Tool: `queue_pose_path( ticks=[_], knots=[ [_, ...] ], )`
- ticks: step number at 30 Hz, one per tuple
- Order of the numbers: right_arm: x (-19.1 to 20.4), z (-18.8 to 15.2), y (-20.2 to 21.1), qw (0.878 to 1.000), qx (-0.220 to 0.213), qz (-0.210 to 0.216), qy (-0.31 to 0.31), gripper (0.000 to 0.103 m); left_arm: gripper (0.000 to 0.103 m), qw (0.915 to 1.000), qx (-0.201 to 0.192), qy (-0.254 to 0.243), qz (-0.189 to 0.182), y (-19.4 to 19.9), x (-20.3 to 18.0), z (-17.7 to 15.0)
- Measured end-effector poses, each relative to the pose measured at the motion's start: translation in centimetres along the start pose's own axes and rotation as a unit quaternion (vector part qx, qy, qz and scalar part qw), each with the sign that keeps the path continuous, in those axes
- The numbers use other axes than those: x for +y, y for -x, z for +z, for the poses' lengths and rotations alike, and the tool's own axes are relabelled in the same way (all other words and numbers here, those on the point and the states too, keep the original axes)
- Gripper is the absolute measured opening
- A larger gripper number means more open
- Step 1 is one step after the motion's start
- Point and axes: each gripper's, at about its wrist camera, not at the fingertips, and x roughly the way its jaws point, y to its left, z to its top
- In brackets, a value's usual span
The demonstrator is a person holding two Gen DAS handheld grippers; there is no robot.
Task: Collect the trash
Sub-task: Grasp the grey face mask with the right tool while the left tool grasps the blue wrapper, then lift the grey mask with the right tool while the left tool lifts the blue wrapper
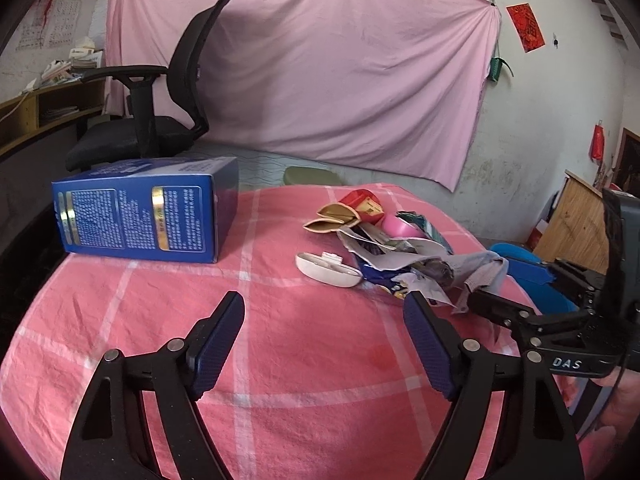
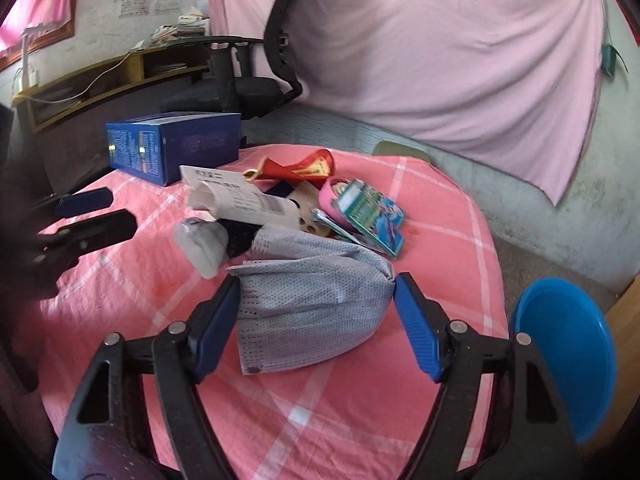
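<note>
A pile of trash lies on the pink checked tablecloth (image 2: 360, 392): a grey mesh cloth (image 2: 312, 312), a white paper carton (image 2: 240, 200), a white plastic piece (image 2: 200, 248), a pink roll (image 2: 330, 200), a green-blue packet (image 2: 372, 216) and red-gold wrapping (image 2: 304, 168). My right gripper (image 2: 318, 280) is open and straddles the grey cloth, its pads right at the cloth's two edges. My left gripper (image 1: 324, 300) is open over bare tablecloth, left of the pile (image 1: 392, 248), with nothing between its fingers. A white case (image 1: 328, 266) lies just ahead of it.
A blue box (image 1: 148, 212) lies at the table's far left. Behind it stands a black office chair (image 1: 168, 100). A blue stool (image 2: 568, 356) is off the table's right edge and a green seat (image 1: 308, 176) beyond the far edge. A pink sheet covers the wall.
</note>
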Motion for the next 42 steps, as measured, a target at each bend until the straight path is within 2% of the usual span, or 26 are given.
queue_pose_path(
  ticks=[8,12,17,20,23,27,37,42],
  knots=[
    [-1.1,-0.4,1.0,1.000,-0.008,-0.015,-0.022,0.084,0.075,0.9989,0.006,-0.009,-0.046,-0.1,-1.6,0.0],
    [-2.3,-0.9,1.6,0.999,-0.006,-0.007,-0.044,0.057,0.059,0.9970,0.027,-0.007,-0.073,-1.3,-2.7,0.6],
    [-3.2,-1.5,2.0,0.998,-0.008,-0.001,-0.066,0.051,0.053,0.9930,0.045,0.031,-0.105,-2.6,-3.3,1.4],
    [-3.1,-1.7,2.2,0.998,-0.011,0.000,-0.066,0.050,0.048,0.9938,0.051,0.042,-0.089,-3.2,-3.5,1.9],
    [-3.0,-1.8,2.3,0.998,-0.014,0.000,-0.065,0.050,0.034,0.9936,0.071,0.058,-0.065,-4.1,-3.5,2.0],
    [-2.9,-1.9,2.4,0.998,-0.018,-0.001,-0.067,0.049,0.018,0.9907,0.086,0.084,-0.063,-4.6,-2.8,1.7],
    [-2.5,-3.2,3.2,0.997,-0.017,0.017,-0.074,0.044,0.008,0.9900,0.070,0.113,-0.047,-2.0,-1.1,0.2],
    [-1.8,-3.6,3.8,0.997,-0.018,0.025,-0.073,0.041,0.006,0.9917,0.064,0.106,-0.036,0.6,-1.4,-1.1]
  ],
)
